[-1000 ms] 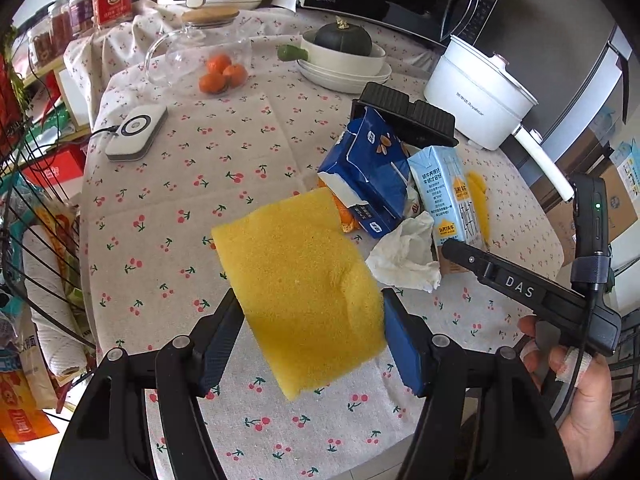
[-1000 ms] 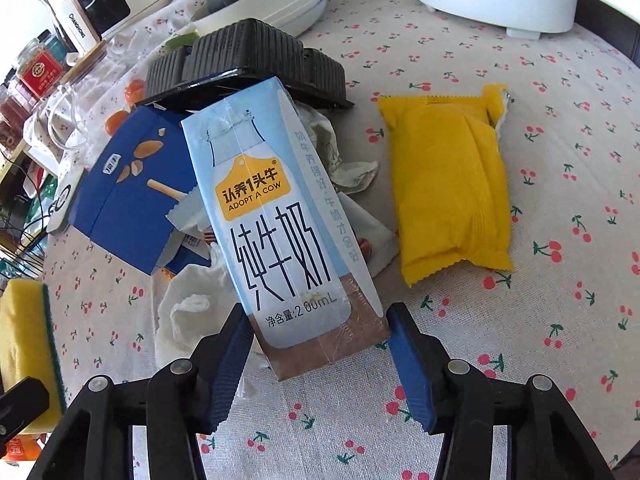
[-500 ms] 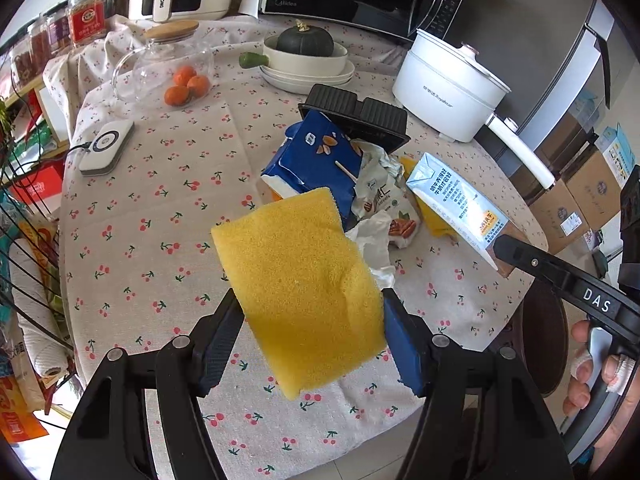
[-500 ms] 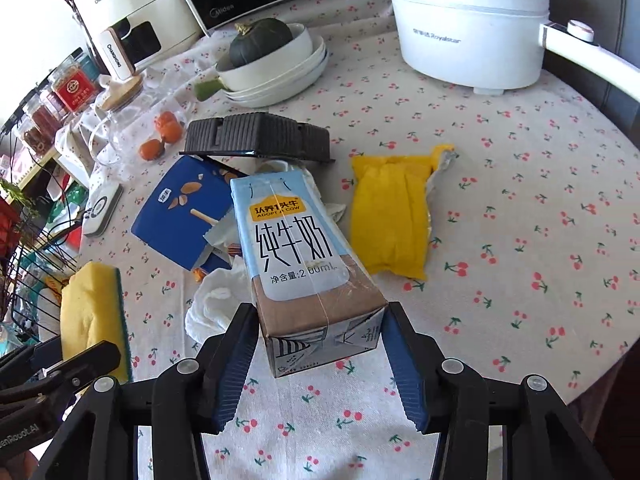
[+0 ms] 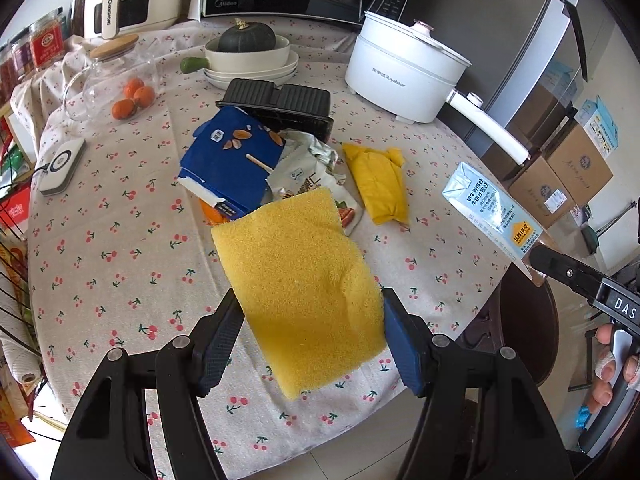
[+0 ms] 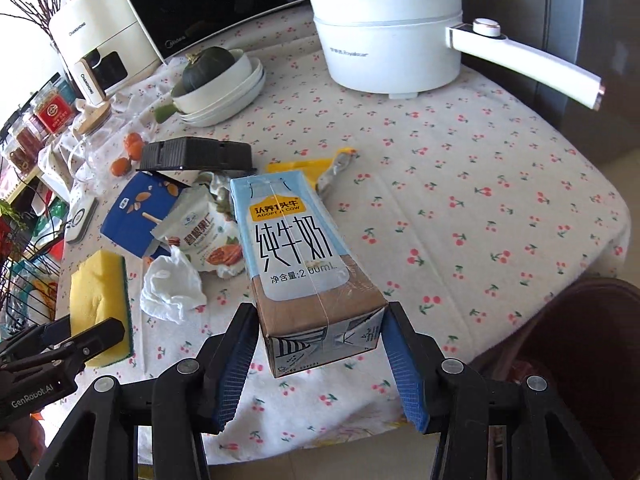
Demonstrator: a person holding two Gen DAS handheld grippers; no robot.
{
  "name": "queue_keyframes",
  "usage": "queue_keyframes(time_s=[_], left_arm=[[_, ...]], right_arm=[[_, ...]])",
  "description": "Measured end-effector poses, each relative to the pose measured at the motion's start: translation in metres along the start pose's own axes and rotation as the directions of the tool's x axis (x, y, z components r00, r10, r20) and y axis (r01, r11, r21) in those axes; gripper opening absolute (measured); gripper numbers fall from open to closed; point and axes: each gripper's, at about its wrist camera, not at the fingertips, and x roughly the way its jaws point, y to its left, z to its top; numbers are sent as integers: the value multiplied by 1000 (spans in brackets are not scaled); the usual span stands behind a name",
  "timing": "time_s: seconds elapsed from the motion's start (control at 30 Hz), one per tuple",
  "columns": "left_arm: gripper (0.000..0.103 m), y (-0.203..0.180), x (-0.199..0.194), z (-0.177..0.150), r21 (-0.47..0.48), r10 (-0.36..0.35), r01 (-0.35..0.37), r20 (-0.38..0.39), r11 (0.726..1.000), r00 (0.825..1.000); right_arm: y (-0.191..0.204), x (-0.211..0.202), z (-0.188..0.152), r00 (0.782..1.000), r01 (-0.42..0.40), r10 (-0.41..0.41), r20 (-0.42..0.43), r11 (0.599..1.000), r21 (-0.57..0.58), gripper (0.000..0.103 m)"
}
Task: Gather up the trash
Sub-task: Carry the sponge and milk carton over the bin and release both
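My left gripper [image 5: 312,344] is shut on a yellow sponge [image 5: 300,288] and holds it above the table's near edge; it also shows in the right wrist view [image 6: 100,296]. My right gripper [image 6: 320,356] is shut on a light-blue milk carton [image 6: 300,264], held in the air past the table's right edge [image 5: 492,212]. On the cherry-print tablecloth [image 5: 120,240] lie a blue snack box [image 5: 228,164], a nut pouch [image 6: 208,236], a yellow wrapper [image 5: 380,184], a crumpled white tissue [image 6: 172,284] and a black plastic tray [image 5: 280,104].
A white electric pot [image 5: 400,76] with a long handle stands at the back right. Stacked bowls with a dark squash [image 5: 248,52], a glass jug with oranges [image 5: 120,80] and a white charger [image 5: 60,164] sit at the back and left. A dark round bin [image 6: 592,344] stands beside the table.
Both grippers have drawn back and up from the table. The right gripper has lifted the milk carton off the pile and carried it to the right, beyond the table edge.
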Motion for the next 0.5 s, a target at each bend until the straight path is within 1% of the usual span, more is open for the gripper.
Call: queue_keyframes(time_s=[0.23,0.5], left_arm=[[70,-44,9,-3,36,-63,64,-19,997,998],[70,-108,21,-18,134,-126,131,-48,982,991]], right_arm=[[-44,-21,-15,999,49,-49,-5,998,38,56],[-98,-45,-35,995,102,-100,-16,989,108,56]])
